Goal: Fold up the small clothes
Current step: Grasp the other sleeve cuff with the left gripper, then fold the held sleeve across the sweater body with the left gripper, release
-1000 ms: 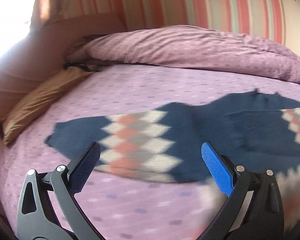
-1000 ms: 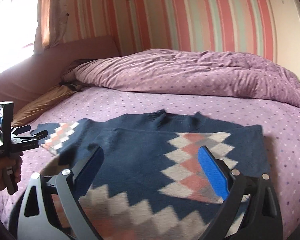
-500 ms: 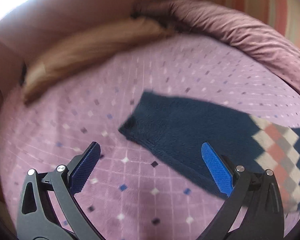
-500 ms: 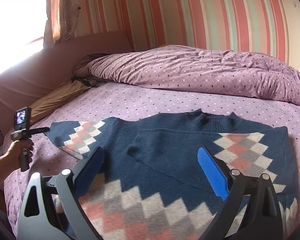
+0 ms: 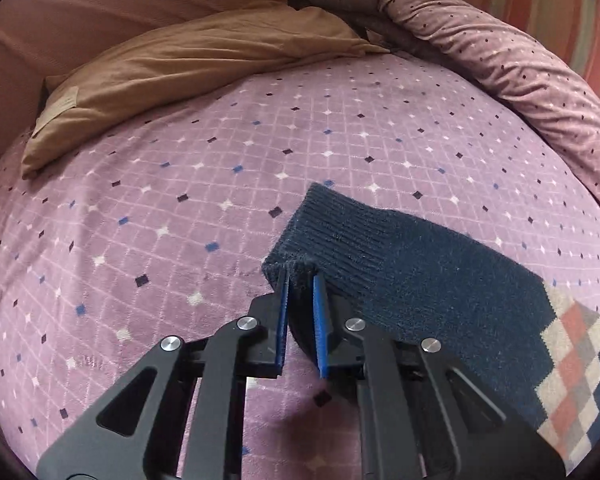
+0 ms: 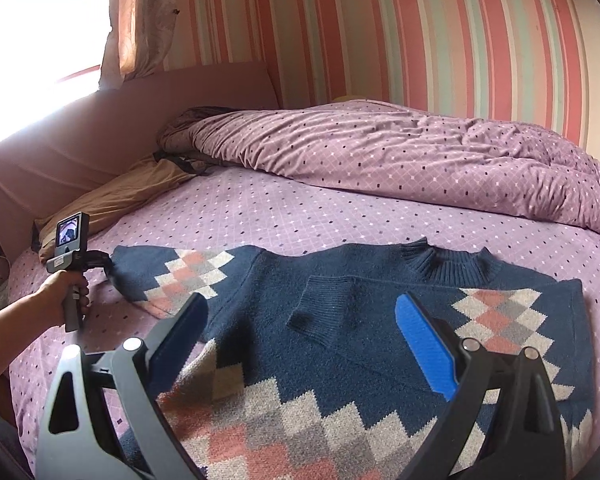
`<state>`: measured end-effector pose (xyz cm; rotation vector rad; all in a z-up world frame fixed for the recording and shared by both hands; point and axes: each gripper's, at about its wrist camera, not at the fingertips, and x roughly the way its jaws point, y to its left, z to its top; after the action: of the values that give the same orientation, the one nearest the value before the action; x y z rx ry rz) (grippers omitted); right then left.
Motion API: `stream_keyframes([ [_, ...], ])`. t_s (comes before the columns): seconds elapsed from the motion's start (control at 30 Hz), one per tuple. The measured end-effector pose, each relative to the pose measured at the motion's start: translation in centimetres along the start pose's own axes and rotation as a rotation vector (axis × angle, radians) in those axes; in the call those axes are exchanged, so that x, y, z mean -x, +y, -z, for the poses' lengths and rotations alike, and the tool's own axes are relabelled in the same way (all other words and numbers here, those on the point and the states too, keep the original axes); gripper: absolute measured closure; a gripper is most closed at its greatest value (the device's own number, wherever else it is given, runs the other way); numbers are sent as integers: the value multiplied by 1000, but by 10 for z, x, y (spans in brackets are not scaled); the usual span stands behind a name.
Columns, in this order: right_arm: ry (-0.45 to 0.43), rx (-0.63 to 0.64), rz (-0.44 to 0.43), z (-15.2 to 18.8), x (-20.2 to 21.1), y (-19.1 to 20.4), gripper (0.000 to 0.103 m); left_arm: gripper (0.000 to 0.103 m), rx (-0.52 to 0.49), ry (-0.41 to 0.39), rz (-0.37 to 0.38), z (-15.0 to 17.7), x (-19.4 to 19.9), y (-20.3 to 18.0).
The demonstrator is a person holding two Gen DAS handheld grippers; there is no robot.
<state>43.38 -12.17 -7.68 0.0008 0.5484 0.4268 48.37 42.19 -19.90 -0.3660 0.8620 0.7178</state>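
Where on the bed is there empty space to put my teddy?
Bare purple sheet lies between the sweater and the rumpled duvet, and beside the tan pillow. The near side is crowded by sweater and both grippers.

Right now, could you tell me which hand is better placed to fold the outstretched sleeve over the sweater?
Left: its gripper already pinches the sleeve cuff; the right gripper hovers open above the sweater.

Daylight glares from the window (image 6: 32, 40); fisheye edges bend, focus sharp.

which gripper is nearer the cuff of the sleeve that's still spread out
Left. The left gripper is shut on that sleeve cuff; the right gripper hovers open over the sweater's body, well away from it.
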Motion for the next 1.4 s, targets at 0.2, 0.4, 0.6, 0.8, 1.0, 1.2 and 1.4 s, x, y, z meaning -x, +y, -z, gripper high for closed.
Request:
stream_keyframes([
  [0.2, 2, -9, -16, 0, 2, 2, 8, 96, -30, -130, 86, 0, 52, -8],
  [0.4, -26, -39, -40, -7, 0, 8, 8, 96, -158, -223, 319, 4, 144, -77],
  [0.6, -68, -117, 5, -10, 31, -35, 8, 96, -317, -278, 494, 34, 240, -199],
  [0.8, -81, -162, 76, -1, 82, -93, 8, 96, -348, -228, 576, 78, 296, -284],
  [1.0, -114, -192, 155, 4, 121, -141, 8, 96, -458, -184, 615, 137, 319, -351],
  [1.2, -53, -217, 214, 20, 123, -183, 8, 95, -560, -106, 648, 211, 307, -436],
  [1.4, 69, -281, 255, 35, 75, -209, 8, 21, -515, -58, 644, 235, 272, -421],
])
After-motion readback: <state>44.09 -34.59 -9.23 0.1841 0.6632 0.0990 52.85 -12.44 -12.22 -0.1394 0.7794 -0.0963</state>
